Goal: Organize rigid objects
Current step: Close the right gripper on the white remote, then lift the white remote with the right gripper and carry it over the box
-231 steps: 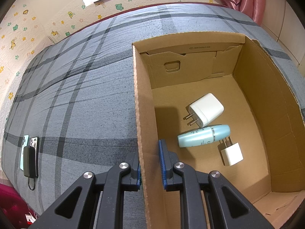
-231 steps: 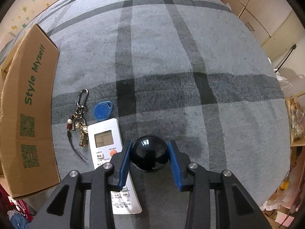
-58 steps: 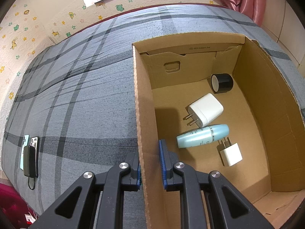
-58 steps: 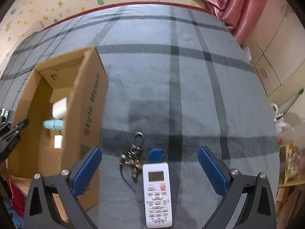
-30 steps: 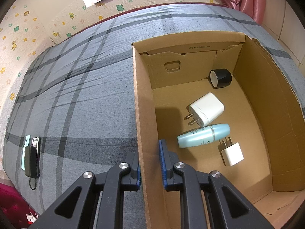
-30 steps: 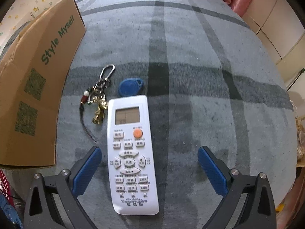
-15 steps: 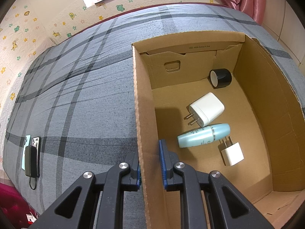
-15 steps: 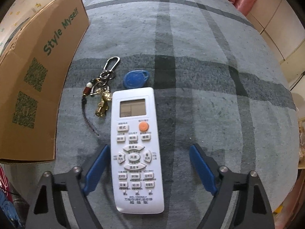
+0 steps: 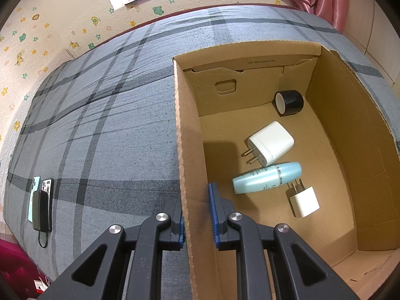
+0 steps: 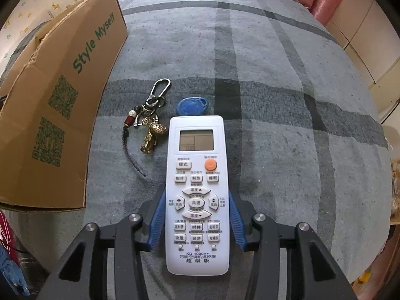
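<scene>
Left tongs (image 9: 197,215) clamp the box (image 9: 186,150) wall, steadying it on the bed (image 10: 275,100); right tongs (image 10: 197,217), just closing, straddle the remote (image 10: 197,187) beside the keys (image 10: 150,125), apparently gripping it for boxing.

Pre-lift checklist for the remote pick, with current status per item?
1. Right tongs straddle the remote across its lower half: ok. The jaws have just been closing, remote between them.
2. Pads actually pressing the remote's sides: cannot tell; they sit right at its edges.
3. Keychain and blue tag outside the jaws: ok, both lie beyond the pads, though the tag sits at the remote's top edge.
4. Left tongs shut on the box wall, steadying the cardboard box: ok.
5. Bare floor space in the box for the remote: ok, near the front; black cylinder, two chargers and blue bottle lie further back.
</scene>
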The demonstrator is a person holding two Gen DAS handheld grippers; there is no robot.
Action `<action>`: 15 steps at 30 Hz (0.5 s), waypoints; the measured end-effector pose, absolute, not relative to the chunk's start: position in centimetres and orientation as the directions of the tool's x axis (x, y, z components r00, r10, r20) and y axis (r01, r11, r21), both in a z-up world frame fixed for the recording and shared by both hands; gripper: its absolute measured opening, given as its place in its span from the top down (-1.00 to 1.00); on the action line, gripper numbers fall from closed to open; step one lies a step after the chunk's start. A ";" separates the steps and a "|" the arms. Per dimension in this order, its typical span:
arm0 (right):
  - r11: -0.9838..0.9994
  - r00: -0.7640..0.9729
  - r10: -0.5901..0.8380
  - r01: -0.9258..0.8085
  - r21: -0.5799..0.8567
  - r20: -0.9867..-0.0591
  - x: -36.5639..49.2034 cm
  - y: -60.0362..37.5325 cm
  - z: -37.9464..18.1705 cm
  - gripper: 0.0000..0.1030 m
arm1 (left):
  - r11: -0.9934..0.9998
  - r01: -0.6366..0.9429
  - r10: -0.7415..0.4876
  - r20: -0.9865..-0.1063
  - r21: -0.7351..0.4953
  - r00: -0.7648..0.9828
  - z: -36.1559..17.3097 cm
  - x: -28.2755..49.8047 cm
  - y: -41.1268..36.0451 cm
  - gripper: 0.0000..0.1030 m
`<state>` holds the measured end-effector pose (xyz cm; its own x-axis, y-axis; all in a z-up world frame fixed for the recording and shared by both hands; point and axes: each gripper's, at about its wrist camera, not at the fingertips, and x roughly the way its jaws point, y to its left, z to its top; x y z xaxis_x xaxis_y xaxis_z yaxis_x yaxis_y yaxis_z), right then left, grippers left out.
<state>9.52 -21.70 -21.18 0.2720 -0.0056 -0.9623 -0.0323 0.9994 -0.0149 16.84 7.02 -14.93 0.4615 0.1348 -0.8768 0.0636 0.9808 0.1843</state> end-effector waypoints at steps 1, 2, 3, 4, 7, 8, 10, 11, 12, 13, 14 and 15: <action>0.999 0.272 -0.004 -0.029 -0.012 -0.962 9.5 -21.6 -21.0 0.04 | 0.981 0.064 0.136 -0.877 0.185 0.462 -14.9 16.8 7.0 0.68; 1.000 0.273 -0.005 -0.027 -0.013 -0.962 9.5 -21.5 -20.9 0.04 | 0.980 0.064 0.136 -0.876 0.186 0.462 -14.9 16.8 7.0 0.68; 1.000 0.272 -0.005 -0.026 -0.013 -0.962 9.7 -22.0 -21.1 0.04 | 0.981 0.064 0.135 -0.877 0.185 0.462 -14.9 16.8 7.0 0.68; 1.000 0.272 -0.003 -0.024 -0.009 -0.962 9.7 -22.1 -20.9 0.04 | 0.981 0.063 0.134 -0.877 0.184 0.462 -14.9 16.8 7.1 0.68; 1.000 0.273 -0.003 -0.018 -0.008 -0.962 10.0 -22.6 -20.8 0.04 | 0.981 0.064 0.135 -0.876 0.185 0.462 -14.9 16.8 7.1 0.68; 1.000 0.274 0.001 -0.017 -0.004 -0.962 10.1 -22.7 -20.6 0.04 | 0.981 0.064 0.133 -0.877 0.183 0.462 -15.0 16.8 7.1 0.68; 1.000 0.274 0.000 -0.015 -0.004 -0.962 10.1 -23.0 -20.7 0.05 | 0.981 0.064 0.132 -0.878 0.181 0.460 -15.0 16.9 7.1 0.68; 1.000 0.275 -0.001 -0.016 -0.006 -0.961 10.2 -22.9 -20.4 0.05 | 0.981 0.064 0.132 -0.878 0.181 0.460 -15.0 16.9 7.1 0.68; 1.000 0.274 0.003 -0.018 -0.002 -0.962 10.3 -23.0 -20.2 0.05 | 0.981 0.065 0.132 -0.878 0.181 0.460 -15.0 16.9 7.1 0.68; 1.000 0.275 0.003 -0.017 -0.002 -0.961 10.3 -23.0 -19.8 0.05 | 0.981 0.064 0.132 -0.878 0.181 0.460 -15.0 16.9 7.1 0.68; 1.000 0.278 0.000 -0.018 -0.005 -0.961 10.3 -23.0 -19.5 0.04 | 0.982 0.064 0.131 -0.878 0.179 0.460 -15.0 16.9 7.1 0.68; 1.000 0.281 0.000 -0.019 -0.005 -0.960 10.4 -23.1 -19.3 0.04 | 0.982 0.064 0.130 -0.878 0.179 0.460 -15.0 16.9 7.1 0.68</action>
